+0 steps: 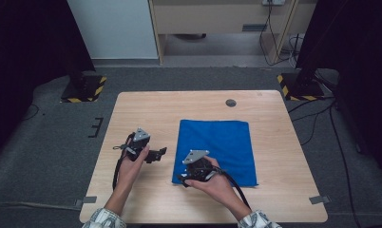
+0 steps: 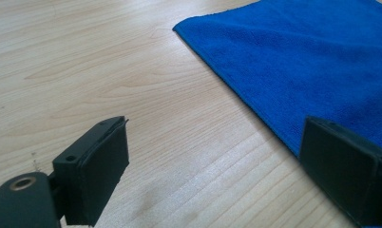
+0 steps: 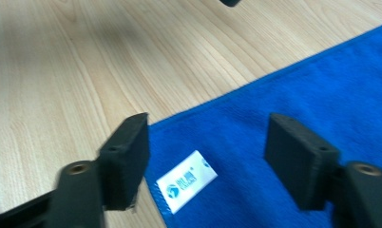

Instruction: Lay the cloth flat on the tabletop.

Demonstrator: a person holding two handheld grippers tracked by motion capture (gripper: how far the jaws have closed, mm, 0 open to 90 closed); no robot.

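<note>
A blue cloth lies flat on the wooden table, right of the middle. My right gripper hovers at the cloth's near left corner. In the right gripper view its jaws stand apart over that corner of the cloth, with a white label between them and neither pad pressing on anything. My left gripper is held just left of the cloth and points toward it. Its jaws are wide open above bare wood, with the cloth's edge by the right jaw.
A small round grommet sits in the table's far side. Tape marks lie near the front corners. Two stand bases with yellow-black stripes rest on the floor beyond the table. A black cable trails from the right gripper.
</note>
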